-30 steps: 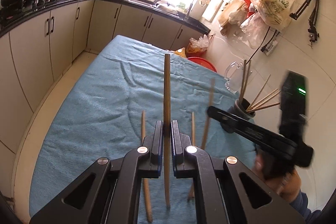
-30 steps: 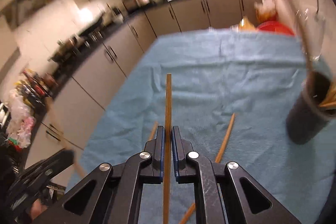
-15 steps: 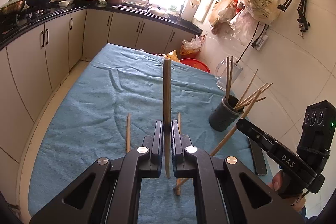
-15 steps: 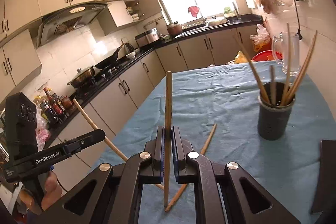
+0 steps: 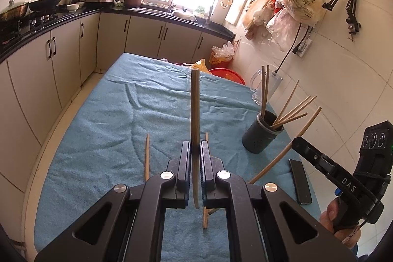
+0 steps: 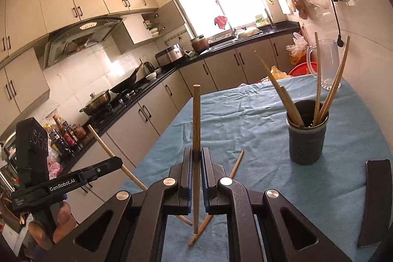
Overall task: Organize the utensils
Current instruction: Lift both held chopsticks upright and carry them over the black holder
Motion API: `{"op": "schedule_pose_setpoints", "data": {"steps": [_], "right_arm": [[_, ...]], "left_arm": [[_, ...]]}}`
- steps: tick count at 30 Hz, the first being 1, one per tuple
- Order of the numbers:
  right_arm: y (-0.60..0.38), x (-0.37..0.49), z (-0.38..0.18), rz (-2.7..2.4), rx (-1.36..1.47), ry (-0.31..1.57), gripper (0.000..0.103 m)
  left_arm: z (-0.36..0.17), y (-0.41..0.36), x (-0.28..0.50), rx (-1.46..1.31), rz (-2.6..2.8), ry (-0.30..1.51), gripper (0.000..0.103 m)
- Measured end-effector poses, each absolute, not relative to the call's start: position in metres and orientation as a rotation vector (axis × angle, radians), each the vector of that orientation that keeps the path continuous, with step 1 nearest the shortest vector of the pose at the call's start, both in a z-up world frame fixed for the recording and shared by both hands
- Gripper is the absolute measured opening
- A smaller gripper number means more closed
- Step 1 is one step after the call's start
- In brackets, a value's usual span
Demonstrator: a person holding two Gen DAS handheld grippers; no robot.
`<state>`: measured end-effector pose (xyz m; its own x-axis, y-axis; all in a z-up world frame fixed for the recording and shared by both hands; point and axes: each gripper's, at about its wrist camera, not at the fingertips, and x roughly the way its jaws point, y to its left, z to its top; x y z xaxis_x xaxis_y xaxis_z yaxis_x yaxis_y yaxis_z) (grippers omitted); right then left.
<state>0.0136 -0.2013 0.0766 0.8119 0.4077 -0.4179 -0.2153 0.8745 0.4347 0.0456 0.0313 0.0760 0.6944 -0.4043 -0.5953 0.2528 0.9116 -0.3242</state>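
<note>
In the left wrist view my left gripper point(image 5: 195, 150) is shut on a wooden chopstick point(image 5: 195, 102) that stands upright between its jaws. My right gripper point(image 6: 196, 155) is shut on another chopstick point(image 6: 196, 114), also upright. A dark grey holder point(image 5: 261, 138) point(image 6: 307, 139) with several chopsticks stands on the blue cloth, ahead and to the right of both grippers. Loose chopsticks point(image 5: 147, 156) point(image 6: 236, 165) lie on the cloth below the jaws. Each gripper shows in the other's view: the right gripper point(image 5: 296, 143) at the right, the left gripper point(image 6: 119, 161) at the left.
A clear pitcher point(image 5: 264, 90) point(image 6: 326, 65) stands behind the holder by the wall. A flat black device point(image 5: 300, 181) point(image 6: 375, 198) lies near the cloth's right edge. A red basin point(image 5: 227, 74) sits past the table's far end. Kitchen cabinets point(image 5: 32, 70) run along the left.
The right gripper drew back from beside the holder toward the near right edge and tilted up, still on its chopstick. The left gripper lifted slightly with its chopstick.
</note>
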Motion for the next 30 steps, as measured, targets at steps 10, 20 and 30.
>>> {"op": "schedule_pose_setpoints", "data": {"steps": [10, 20, 30], "right_arm": [[-0.223, 0.001, 0.085, 0.323, 0.409, 0.49, 0.007], [-0.261, -0.024, 0.098, 0.262, 0.445, 0.427, 0.007], [-0.322, -0.05, 0.107, 0.128, 0.506, 0.362, 0.007]], "left_arm": [[0.084, 0.023, 0.044, -0.214, -0.379, 0.709, 0.006], [0.089, 0.008, 0.044, -0.193, -0.404, 0.71, 0.006], [0.101, -0.024, 0.05, -0.151, -0.461, 0.704, 0.006]]}}
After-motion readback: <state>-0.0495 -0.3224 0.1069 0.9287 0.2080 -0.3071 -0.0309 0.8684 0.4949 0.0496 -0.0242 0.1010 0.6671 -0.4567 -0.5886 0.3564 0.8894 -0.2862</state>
